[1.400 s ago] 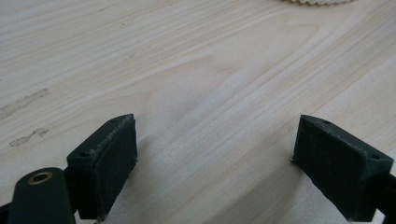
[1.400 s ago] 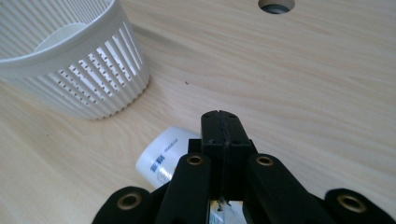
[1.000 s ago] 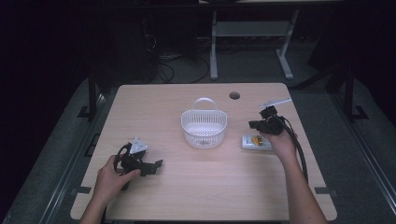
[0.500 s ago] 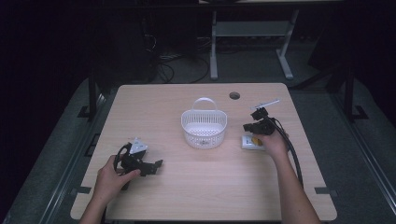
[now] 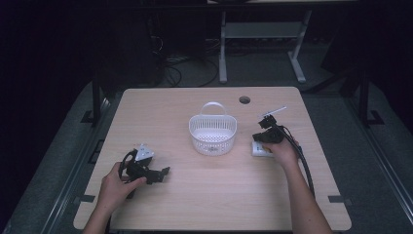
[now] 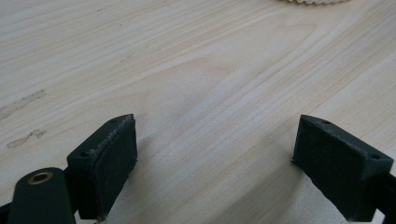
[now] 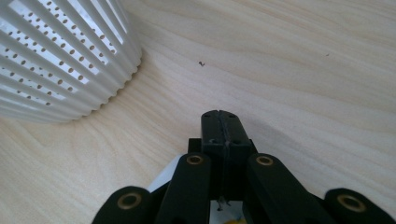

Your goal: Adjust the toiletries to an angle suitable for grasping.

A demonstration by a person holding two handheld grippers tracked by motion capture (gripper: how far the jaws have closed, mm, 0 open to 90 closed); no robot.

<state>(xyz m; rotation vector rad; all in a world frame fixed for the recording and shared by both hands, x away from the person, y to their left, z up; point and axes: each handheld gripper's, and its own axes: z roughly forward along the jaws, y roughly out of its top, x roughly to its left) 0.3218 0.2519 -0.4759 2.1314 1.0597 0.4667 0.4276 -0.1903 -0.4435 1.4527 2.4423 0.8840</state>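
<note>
Item in hand: a small flat white packet (image 5: 260, 149) on the worktop (image 5: 204, 204), just right of the white basket (image 5: 213, 133).
Right claw (image 7: 224, 122): jaws pressed fully together, nothing between them, tip over the packet.
Left claw (image 6: 212, 163): jaws wide apart over bare wood, well left of the basket.
Handling, judged: light, thin, probably smooth; best pinched across an edge.
Hidden: the right hand (image 5: 282, 152) covers part of the packet; its print is unreadable.
</note>
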